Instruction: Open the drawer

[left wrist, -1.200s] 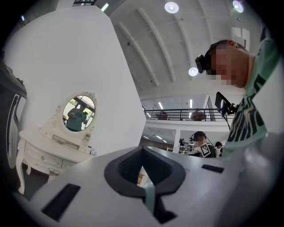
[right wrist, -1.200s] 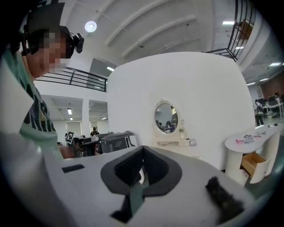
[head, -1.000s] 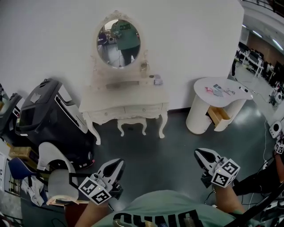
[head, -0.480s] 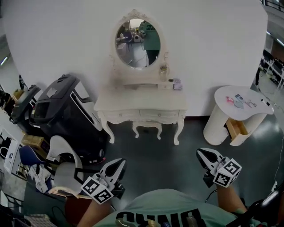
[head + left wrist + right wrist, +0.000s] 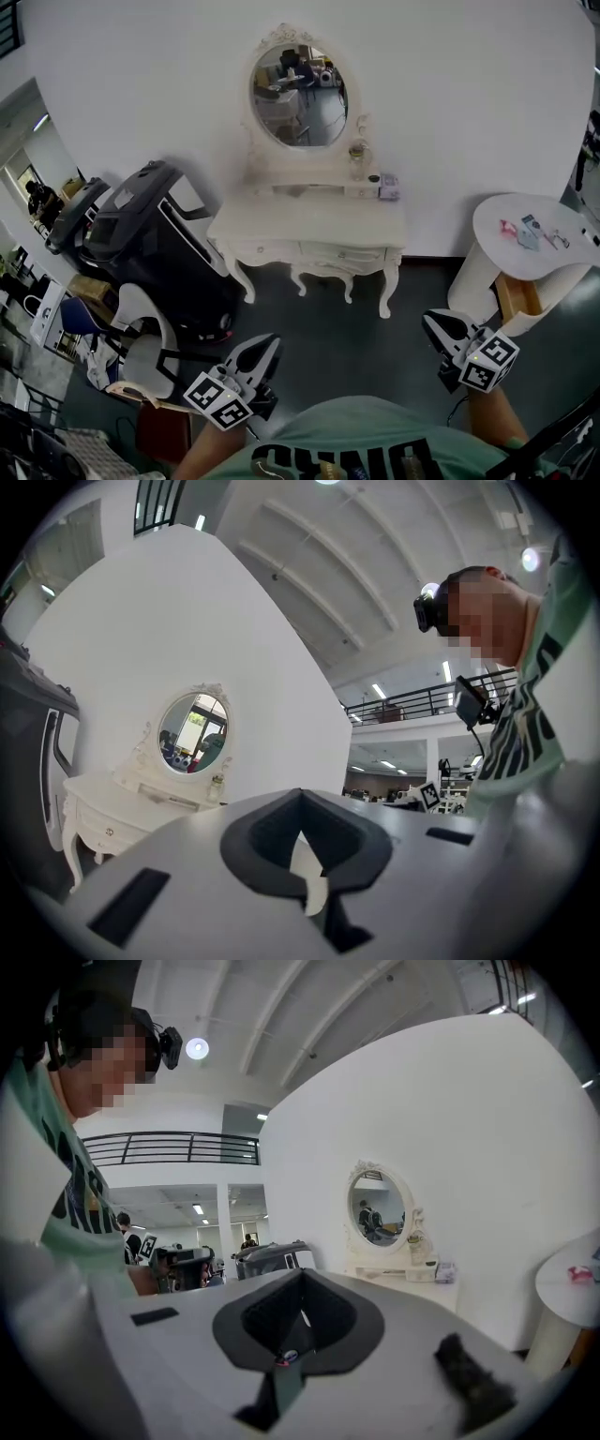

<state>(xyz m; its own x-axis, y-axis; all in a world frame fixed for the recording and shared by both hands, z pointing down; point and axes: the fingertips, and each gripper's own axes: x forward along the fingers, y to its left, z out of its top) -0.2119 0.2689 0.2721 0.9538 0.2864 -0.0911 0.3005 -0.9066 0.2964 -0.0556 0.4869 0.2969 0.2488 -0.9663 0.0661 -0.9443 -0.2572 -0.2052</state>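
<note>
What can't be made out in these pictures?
- Handles of the drawers in the dressing table: head view, too small.
- Shelf items: head view, too small to name.
- Drawers, right gripper view: hidden behind the right gripper.
- Table's right half, left gripper view: hidden behind the left gripper.

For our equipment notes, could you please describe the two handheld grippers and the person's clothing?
Both the left gripper and right gripper have white bodies with black-edged jaws, each carrying a cube of black-and-white square markers. The shirt is pale green with black lettering.
</note>
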